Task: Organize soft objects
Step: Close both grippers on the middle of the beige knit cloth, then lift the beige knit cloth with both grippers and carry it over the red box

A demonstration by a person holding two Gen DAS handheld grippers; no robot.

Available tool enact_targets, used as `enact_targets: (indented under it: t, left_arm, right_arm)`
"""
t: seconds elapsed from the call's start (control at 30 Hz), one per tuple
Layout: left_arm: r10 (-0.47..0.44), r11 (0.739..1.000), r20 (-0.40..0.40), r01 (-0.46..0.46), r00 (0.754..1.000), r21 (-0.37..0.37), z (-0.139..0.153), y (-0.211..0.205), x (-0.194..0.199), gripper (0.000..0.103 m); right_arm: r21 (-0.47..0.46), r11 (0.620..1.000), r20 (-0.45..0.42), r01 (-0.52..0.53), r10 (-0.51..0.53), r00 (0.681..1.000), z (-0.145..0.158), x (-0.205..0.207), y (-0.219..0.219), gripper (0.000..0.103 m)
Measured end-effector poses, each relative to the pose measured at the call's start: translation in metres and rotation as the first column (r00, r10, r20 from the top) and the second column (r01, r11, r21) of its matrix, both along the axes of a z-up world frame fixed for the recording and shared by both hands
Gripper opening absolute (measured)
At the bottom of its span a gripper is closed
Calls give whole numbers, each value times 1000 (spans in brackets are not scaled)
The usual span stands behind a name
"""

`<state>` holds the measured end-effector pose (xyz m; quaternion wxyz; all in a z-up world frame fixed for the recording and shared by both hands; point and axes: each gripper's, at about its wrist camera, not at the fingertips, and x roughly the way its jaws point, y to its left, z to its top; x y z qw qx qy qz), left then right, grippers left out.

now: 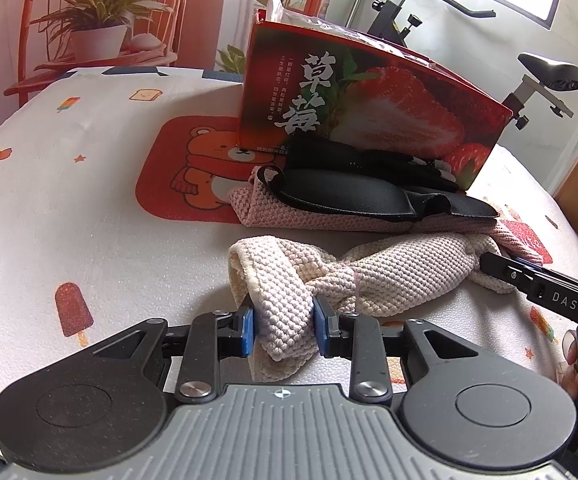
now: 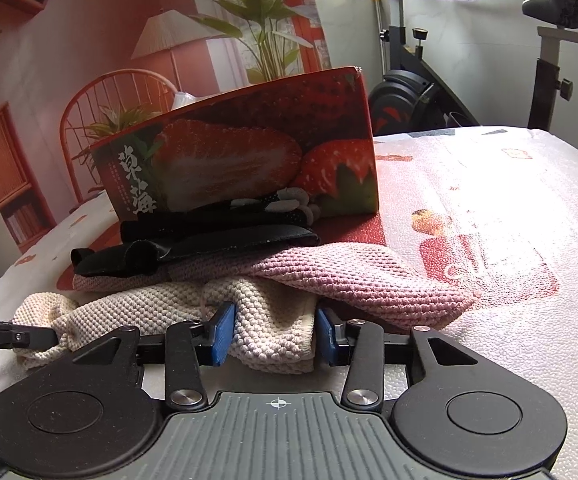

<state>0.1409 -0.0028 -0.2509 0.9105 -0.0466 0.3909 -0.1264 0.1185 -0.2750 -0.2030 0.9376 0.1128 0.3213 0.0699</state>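
Left wrist view: the left tongs [image 1: 283, 330] are clamped on one bunched end of a cream knitted cloth [image 1: 369, 280], their blue pads [image 1: 247, 330] pressing it from both sides. The cloth stretches across the printed surface [image 1: 89, 240] to the right tongs [image 1: 489, 262], which meet its far end. Just behind it lies a pink knitted cloth [image 1: 309, 216] with black fabric pieces [image 1: 369, 192] on top, against a strawberry box [image 1: 369, 104].

Right wrist view: the right tongs [image 2: 275, 336] are clamped on the cream cloth's other end, folds squeezed between the pads. The pink cloth overlaps the cream one from behind. The left tongs [image 2: 55, 336] touch the cloth at the left.
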Motion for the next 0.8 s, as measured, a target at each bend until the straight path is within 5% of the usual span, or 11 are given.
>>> enact_targets:
  t: [0.27,0.5,0.8]
  left_arm:
    - [-2,1000,-1,2,1000,0,1,-1,0,29]
    - [-24,1000,13,24,1000,-20,5,-1,-8,22]
    - [-47,997,151,56,987,-58,34,2,-24,22]
  right_arm:
    - [-30,998,17,-58,59,998,12,-12,7,20]
    - [-53,997,41,-61,63,997,24,-24,9,18]
    - [-7,1000,89,-26,27,996,43,-38,-1,18]
